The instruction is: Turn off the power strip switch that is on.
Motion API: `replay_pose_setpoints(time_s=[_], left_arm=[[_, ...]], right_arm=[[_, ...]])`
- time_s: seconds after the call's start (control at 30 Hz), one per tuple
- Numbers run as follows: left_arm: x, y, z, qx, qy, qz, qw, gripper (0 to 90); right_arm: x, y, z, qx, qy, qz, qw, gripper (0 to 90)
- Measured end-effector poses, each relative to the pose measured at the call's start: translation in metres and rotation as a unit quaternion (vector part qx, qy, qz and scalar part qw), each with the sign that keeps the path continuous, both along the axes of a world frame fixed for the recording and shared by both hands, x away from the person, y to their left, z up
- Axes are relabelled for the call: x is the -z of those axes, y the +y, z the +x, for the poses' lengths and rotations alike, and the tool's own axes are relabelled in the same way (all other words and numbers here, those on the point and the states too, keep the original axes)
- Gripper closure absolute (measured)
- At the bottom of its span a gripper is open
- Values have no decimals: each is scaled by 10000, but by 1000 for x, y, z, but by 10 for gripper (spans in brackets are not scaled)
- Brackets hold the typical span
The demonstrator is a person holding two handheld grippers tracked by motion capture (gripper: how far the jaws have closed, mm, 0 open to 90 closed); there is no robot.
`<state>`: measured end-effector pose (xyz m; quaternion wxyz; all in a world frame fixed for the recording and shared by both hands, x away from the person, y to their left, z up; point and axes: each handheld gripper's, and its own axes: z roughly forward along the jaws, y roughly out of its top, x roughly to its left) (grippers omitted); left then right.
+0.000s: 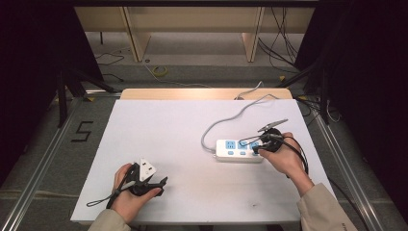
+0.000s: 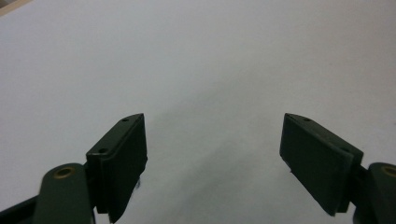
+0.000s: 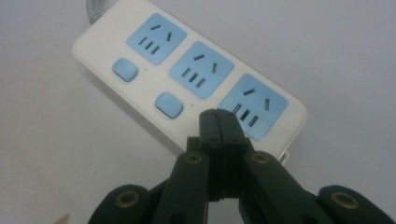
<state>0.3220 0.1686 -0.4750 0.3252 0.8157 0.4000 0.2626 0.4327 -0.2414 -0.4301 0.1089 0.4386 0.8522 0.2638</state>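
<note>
— While we hold both hands quiet, where do we stand? Our right claw [image 3: 218, 114] is pinched fully together, nothing between the jaws, its tip set right at the white power strip [image 3: 187, 79], by the third blue switch position next to the end socket.

— So we read this as a button press in hand. Two rounded blue switches [image 3: 125, 70] show clear beside the first two sockets; the third spot sits under our tip, so we can't tell whether it is pushed yet.

— And the strip's place?

— Flat on the desk [image 1: 168, 139], right of centre, its grey cord [image 1: 226, 120] curling off toward the far edge. No plug sits in any of the three sockets.

— Our left claw [image 2: 212, 158]?

— Spread wide, empty, resting near the front left corner of the desk, well apart from the strip, looking over bare surface.

— Feel of the things?

— We judge the strip a hard glossy plastic, rounded at the corners, with flat matte blue socket faces [image 3: 201, 70] and slightly domed buttons. The desk top looks a smooth, pale, dull sheet. Our jaws are dark, flat-faced pads with brass rivets at the links.

— Left to do: finish the press and lift away, we'd say.
</note>
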Motion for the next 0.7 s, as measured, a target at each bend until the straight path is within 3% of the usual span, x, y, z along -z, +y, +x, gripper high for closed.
replay_pose_setpoints(time_s=[0.7], left_arm=[[1,0,-1,-1,30,8,10000,228]], right_arm=[[-3,-13,-22,-179,-273,218,9992,842]])
